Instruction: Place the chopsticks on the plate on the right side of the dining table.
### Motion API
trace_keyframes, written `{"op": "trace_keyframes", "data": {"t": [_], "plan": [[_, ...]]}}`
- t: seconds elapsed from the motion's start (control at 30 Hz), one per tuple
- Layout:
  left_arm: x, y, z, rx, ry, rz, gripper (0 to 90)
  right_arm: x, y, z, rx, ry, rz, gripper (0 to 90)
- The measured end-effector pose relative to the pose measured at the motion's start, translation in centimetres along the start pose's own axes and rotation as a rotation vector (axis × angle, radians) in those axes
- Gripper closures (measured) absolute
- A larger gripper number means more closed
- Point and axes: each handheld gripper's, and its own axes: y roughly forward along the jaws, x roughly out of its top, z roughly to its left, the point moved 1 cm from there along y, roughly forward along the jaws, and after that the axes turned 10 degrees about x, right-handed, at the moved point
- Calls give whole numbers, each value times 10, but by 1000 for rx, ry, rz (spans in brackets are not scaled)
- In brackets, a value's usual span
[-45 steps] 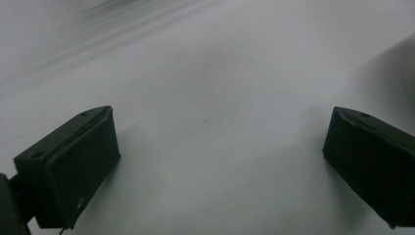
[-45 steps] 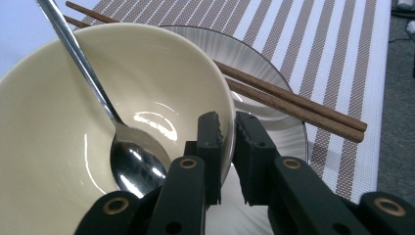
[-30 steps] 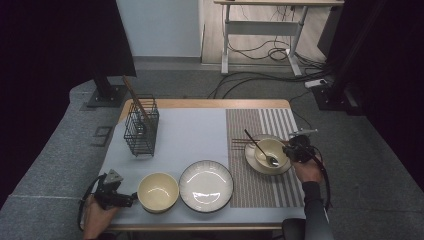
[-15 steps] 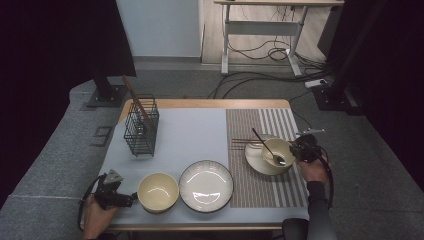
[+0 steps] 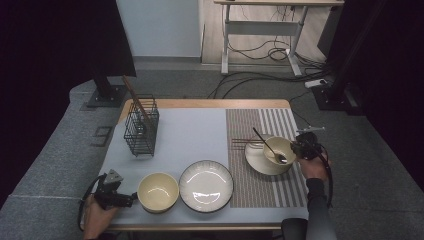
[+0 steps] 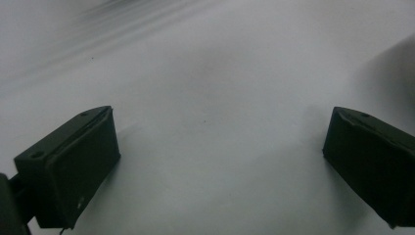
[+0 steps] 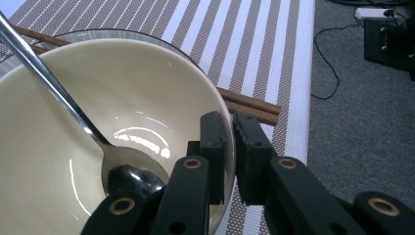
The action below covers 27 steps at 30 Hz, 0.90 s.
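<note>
The cream bowl, glossy inside with a dark thin rim, sits on a pale plate on the striped placemat at the right side of the table, a metal spoon resting in it with its handle leaning to the far left and brown chopsticks lying just behind it. The right gripper is nearly closed and pinches the bowl's right rim, one jaw inside the wall and one outside. The left gripper rests at the near left by a second cream bowl, its jaws spread wide over bare grey tabletop with nothing between them; no writing or label can be read anywhere.
</note>
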Motion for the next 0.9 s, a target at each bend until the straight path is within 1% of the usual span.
{"op": "trace_keyframes", "data": {"t": [0.47,0.8,0.9], "plan": [[0,0,0,0,-1,0,0,5,5,-3,4,12,-10,831],[0,0,0,-1,-2,1,0,7,8,-3,19,24,-13,833],[0,0,0,-1,-2,0,0,8,9,-1,31,26,-15,835]]}}
